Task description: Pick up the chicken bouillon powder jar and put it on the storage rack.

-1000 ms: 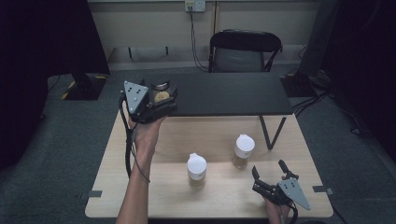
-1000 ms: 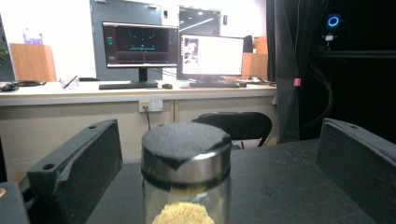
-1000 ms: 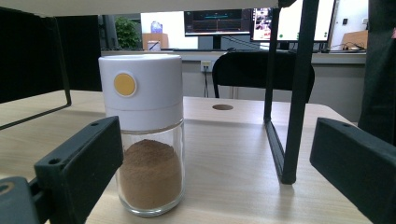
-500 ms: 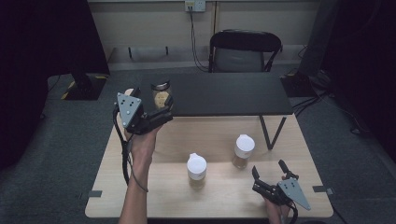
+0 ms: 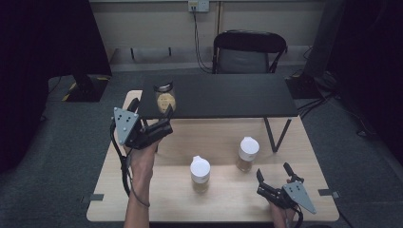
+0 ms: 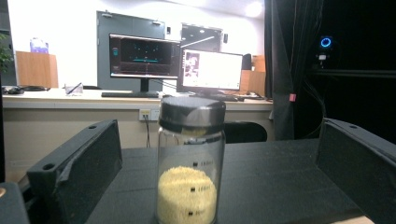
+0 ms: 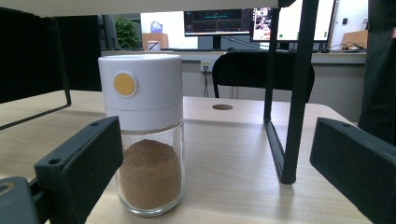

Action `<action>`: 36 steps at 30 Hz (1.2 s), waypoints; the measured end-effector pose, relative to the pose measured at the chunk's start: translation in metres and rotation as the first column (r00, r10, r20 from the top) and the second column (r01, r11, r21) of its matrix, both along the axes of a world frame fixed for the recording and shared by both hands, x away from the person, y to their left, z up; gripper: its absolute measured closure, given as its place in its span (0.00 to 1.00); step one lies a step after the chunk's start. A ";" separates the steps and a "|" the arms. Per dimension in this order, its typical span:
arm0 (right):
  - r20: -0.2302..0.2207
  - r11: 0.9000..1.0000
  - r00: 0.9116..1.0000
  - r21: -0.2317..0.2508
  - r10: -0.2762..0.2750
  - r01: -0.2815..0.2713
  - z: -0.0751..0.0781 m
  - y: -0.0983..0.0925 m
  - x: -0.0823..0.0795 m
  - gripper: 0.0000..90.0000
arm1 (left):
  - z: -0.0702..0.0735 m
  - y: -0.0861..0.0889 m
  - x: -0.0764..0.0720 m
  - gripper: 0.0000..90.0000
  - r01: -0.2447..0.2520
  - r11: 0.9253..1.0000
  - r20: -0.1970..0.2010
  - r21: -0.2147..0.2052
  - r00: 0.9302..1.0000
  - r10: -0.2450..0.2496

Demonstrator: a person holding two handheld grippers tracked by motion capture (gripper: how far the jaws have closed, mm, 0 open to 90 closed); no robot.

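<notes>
Dark-lid jar [image 5: 165, 98]: glass, yellow granules about a third full, upright on the black shelf [image 5: 223, 95], near its front-left edge. In left gripper view it [image 6: 190, 163] stands between the two jaws, not touched by either.
Left gripper [image 5: 159, 130]: held just in front of the shelf edge, pointed at the jar, jaws spread wide, nothing in them.
Right gripper [image 5: 266, 186]: low over the wooden table [image 5: 157, 209], front-right, jaws apart, empty.
White-cap jar A [image 7: 144, 140]: brown powder, yellow dot on cap, upright; seen close in right gripper view, nearer the left-hand jaw but clear of it. Can't tell for sure which of the two on the table it is.
White-cap jars, high view: one mid-table [image 5: 200, 173], one [image 5: 247, 153] to its right, by the shelf leg [image 5: 269, 134]. Both upright, apart from each other.
Step (judged): dark-lid jar looks parked on shelf, left gripper clear of it.
Risks:
- jar sits close to shelf edge; a jaw tip brushing it w/ any sideways swing could tip it off onto the table below.
- glass wall smooth, round; off-centre pinch may let it twist or slip.
- right gripper closing askew on jar A could knock it over, as one jaw is much nearer than the other.
- shelf leg near right-hand jar; tight approach there.
</notes>
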State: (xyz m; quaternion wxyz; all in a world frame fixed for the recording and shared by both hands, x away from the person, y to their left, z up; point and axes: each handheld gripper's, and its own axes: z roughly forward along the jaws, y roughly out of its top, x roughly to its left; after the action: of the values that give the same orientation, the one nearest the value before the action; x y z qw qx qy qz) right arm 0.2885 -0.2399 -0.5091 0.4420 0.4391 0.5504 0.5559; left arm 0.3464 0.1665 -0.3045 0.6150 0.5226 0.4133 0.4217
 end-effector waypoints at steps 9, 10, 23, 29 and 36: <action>0.000 1.000 1.000 0.000 0.001 -0.001 0.000 0.000 0.000 0.02 | -0.018 0.000 -0.010 0.00 0.004 1.000 -0.008 0.001 1.000 -0.004; 0.000 1.000 1.000 0.000 0.001 -0.001 0.000 0.000 0.000 0.02 | -0.020 0.001 -0.010 0.00 0.004 1.000 -0.010 -0.001 1.000 -0.004; 0.001 1.000 1.000 -0.001 -0.002 0.002 0.000 0.000 0.000 0.02 | -0.035 0.006 -0.024 0.00 0.000 1.000 -0.002 -0.020 1.000 0.000; 0.000 1.000 1.000 0.000 -0.006 0.006 0.000 0.000 0.000 0.02 | -0.042 0.005 -0.033 0.00 -0.004 1.000 0.014 -0.009 1.000 0.004; 0.000 1.000 1.000 0.000 -0.008 0.008 0.000 0.000 0.000 0.02 | -0.062 0.009 -0.034 0.00 -0.015 1.000 -0.012 0.001 1.000 0.015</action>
State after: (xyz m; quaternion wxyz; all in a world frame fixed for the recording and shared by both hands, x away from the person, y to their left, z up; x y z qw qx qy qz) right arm 0.2885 -0.2396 -0.5091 0.4442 0.4410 0.5488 0.5541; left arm 0.3127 0.1750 -0.3661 0.6092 0.5222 0.4207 0.4233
